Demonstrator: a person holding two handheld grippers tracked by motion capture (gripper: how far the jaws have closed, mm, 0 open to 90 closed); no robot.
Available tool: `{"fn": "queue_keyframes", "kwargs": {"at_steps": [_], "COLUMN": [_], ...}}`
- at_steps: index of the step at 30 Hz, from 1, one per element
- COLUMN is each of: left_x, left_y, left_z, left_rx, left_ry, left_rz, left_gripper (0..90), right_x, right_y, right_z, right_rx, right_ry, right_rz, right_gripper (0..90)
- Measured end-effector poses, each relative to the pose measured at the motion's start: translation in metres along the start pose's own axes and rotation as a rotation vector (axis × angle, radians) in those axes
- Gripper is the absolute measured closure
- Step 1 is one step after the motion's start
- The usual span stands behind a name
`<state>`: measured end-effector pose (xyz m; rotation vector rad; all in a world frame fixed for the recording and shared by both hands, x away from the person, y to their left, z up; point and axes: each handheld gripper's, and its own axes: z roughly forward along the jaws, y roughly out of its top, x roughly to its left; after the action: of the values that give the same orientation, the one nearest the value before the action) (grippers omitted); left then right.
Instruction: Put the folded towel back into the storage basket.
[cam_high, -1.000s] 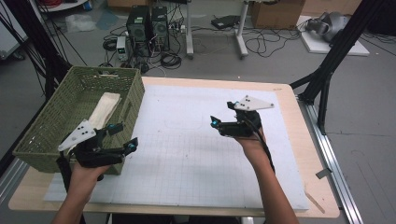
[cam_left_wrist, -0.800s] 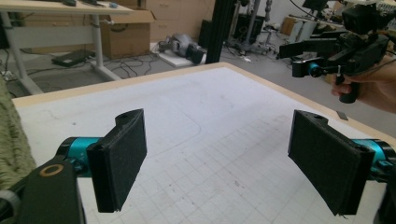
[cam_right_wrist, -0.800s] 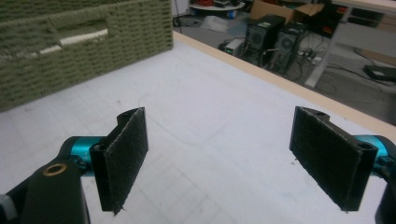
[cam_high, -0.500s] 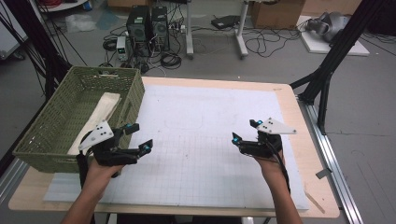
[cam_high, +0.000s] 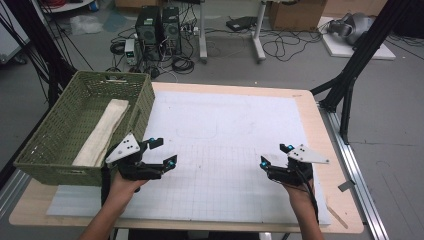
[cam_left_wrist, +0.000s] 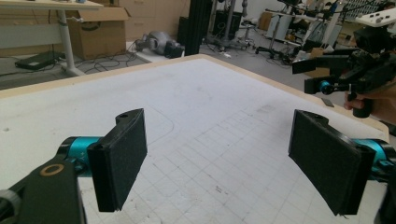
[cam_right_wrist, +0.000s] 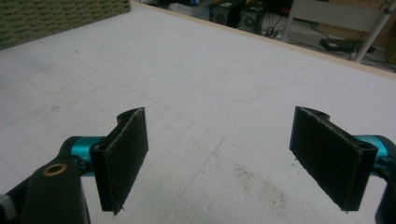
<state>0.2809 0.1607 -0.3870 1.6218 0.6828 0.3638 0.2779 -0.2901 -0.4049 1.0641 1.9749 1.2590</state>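
Hands enter from the near edge of the surface, each gripping a tool low over the white mat. Left tool sits just right of the green basket, its jaws spread wide with nothing between them, pointing toward the mat's middle. Right tool hovers near the mat's right side, jaws likewise wide apart and empty, angled leftward. Folded cloth lies lengthwise inside the basket, apart from both tools.

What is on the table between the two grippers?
Nothing: between the left gripper and right gripper the white mat is bare, seen from the high view.
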Motion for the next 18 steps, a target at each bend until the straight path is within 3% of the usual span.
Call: {"fn": "queue_keyframes", "kwargs": {"at_steps": [10, 18], "left_x": [-0.002, 0.0], "left_y": [-0.006, -0.009], "left_z": [0.009, 0.011], "left_rx": [0.02, 0.022], "left_ry": [-0.001, 0.005], "left_rz": [0.018, 0.008], "left_gripper": [19.9, 20.0], "right_x": [-0.003, -0.006], "right_y": [-0.012, -0.014], "right_z": [-0.001, -0.004], "right_rx": [0.038, 0.033], "right_ry": [-0.025, -0.038], "right_rz": [0.004, 0.004], "right_gripper": [18.3, 18.3]}}
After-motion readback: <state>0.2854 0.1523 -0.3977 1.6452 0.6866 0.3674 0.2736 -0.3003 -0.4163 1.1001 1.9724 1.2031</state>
